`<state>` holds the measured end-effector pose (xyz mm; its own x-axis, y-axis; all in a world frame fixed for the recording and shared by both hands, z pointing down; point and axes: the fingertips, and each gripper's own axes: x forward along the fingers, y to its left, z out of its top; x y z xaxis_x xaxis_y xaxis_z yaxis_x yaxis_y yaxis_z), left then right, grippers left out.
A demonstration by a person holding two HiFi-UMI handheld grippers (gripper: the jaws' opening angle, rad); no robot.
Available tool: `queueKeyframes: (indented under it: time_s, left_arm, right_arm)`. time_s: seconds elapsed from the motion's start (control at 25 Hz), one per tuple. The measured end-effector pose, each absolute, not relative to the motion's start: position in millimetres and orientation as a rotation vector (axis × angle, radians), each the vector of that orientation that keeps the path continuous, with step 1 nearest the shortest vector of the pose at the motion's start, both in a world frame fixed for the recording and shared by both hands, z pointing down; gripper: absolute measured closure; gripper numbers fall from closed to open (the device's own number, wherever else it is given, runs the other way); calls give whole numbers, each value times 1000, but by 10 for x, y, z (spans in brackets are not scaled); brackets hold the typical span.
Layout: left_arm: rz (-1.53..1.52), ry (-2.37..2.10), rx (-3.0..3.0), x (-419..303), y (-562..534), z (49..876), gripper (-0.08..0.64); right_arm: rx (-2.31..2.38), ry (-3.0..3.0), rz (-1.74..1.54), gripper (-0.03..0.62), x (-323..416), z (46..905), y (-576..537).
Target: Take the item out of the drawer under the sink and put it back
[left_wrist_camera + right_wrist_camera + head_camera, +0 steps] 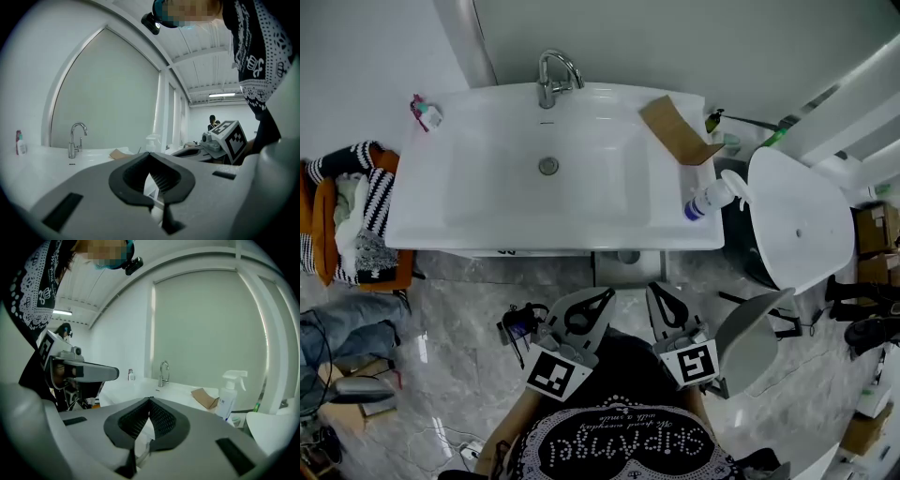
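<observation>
Your left gripper (606, 294) and right gripper (655, 290) are both clenched, empty, before the sink (487, 230); no step appears engaged; reaching the drawer requires lowering and unclenching one

A chrome tap (555, 80) stands against the wall. Right of the tap lies a folded piece of brown cardboard (675, 129), and beyond it, nearer the front, stands a white spray bottle (712, 197). Left of the tap sits a small pink-capped bottle (425, 114). Far left, striped cloths (358, 211) lie heaped on an orange seat (323, 225).
</observation>
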<state>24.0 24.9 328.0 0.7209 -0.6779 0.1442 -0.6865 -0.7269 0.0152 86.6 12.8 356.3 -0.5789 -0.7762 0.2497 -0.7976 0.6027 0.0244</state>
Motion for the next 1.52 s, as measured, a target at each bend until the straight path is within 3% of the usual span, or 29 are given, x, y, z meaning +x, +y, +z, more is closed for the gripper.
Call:
queueKeyframes:
  time_s: [0.84, 1.52]
  left_arm:
    - [206, -1087, 2872, -157, 369, 3263, 560]
    - [264, -1073, 2817, -50, 432, 3415, 560]
  right_arm:
    - [1326, -2613, 159, 574, 431, 3330, 267]
    - [1222, -2620, 286, 574, 431, 3529, 367]
